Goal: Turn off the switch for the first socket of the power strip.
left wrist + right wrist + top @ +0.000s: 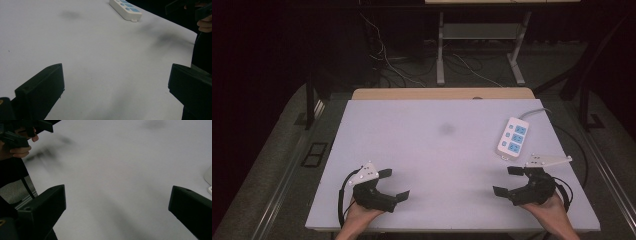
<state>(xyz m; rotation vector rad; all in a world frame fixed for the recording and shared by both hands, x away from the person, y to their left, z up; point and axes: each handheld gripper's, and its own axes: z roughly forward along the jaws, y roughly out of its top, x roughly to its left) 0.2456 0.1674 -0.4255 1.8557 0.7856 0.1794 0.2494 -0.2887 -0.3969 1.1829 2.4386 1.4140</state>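
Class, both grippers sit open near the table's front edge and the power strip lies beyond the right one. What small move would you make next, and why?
Probably ease the right gripper forward toward the white power strip. Its jaws stand wide open with nothing between them, and the strip lies just past it, nearer than to the left gripper, which is also open and empty over the bare table.
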